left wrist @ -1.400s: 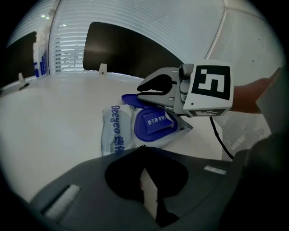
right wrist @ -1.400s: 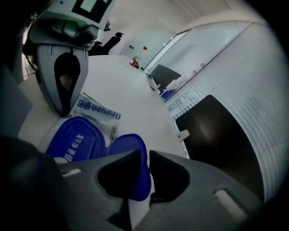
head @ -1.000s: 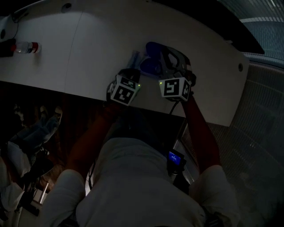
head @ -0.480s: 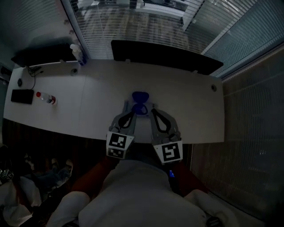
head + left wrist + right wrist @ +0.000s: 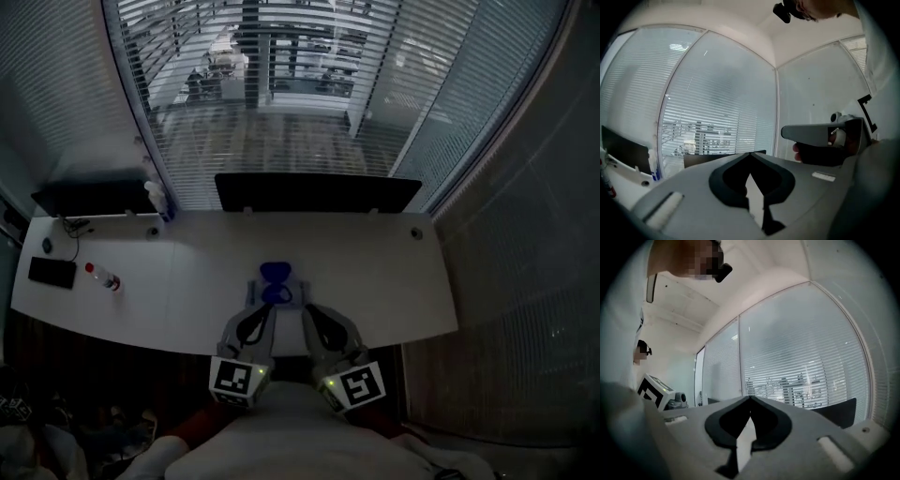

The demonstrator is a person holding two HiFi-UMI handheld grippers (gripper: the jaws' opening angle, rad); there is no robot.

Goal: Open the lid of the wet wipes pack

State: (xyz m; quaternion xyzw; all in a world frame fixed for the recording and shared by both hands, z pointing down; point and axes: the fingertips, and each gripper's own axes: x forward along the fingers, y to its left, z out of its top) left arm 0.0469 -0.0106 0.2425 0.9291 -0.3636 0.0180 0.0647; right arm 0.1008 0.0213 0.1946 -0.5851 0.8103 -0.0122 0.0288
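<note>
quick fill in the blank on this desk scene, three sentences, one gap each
1. The wet wipes pack on the white desk is ___ in colour.
2. The left gripper and the right gripper each have jaws that are ___, with nothing between them.
3. In the head view, the red-capped bottle lies to the ___ of the wet wipes pack.

Missing words: blue; shut; left
</note>
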